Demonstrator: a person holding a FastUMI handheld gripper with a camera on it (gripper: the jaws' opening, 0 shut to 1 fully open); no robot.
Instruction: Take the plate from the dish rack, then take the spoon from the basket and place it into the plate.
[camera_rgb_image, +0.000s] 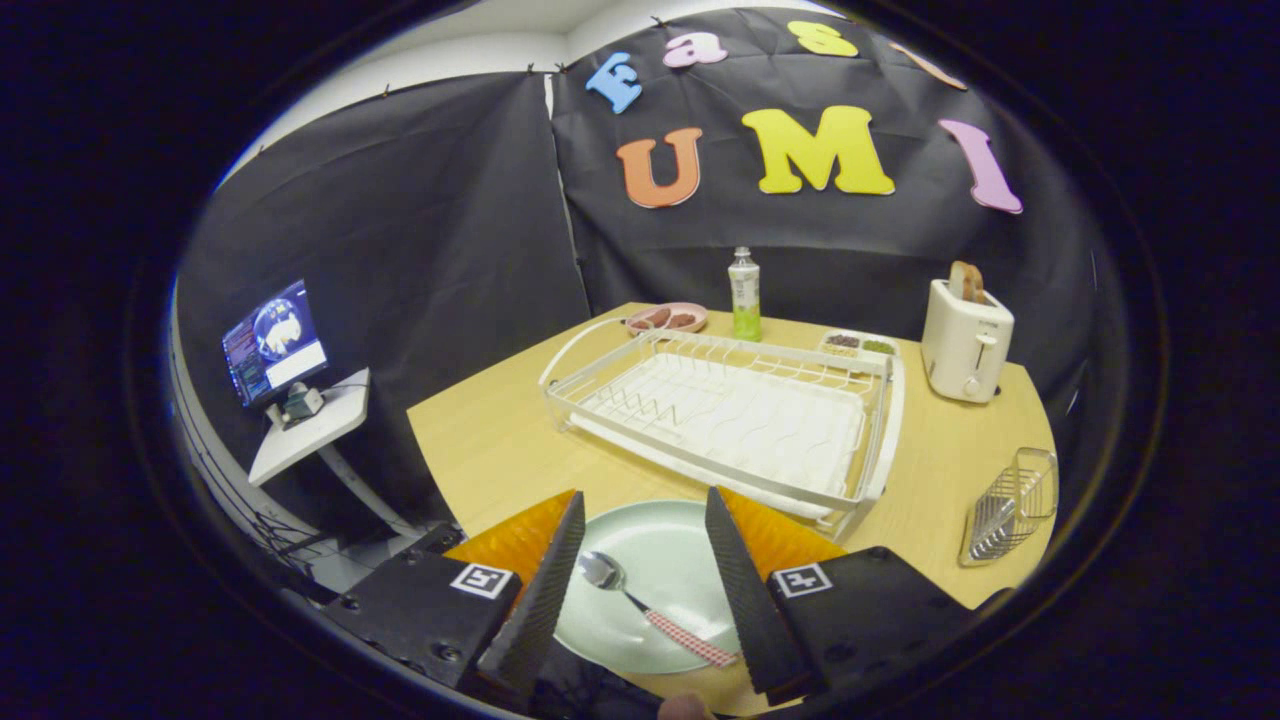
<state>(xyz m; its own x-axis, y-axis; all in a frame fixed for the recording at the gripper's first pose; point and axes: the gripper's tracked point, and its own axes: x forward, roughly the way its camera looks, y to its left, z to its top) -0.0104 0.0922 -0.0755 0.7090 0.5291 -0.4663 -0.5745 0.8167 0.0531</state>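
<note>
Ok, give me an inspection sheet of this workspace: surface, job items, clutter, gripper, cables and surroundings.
Surface: wooden table, bare in front of the rack.
Job's things: plate on the table between the fingers; spoon lying in the plate; dish rack with nothing in it, beyond the plate; wire basket right of the rack.
Clutter: toaster with bread in it, bottle, pink dish, small tray, all behind the rack.
Gripper: gripper open, fingers either side of the plate, gripping nothing.
Cables: nothing seen on the table.
Surroundings: screen on a side stand, black cloth walls.
</note>
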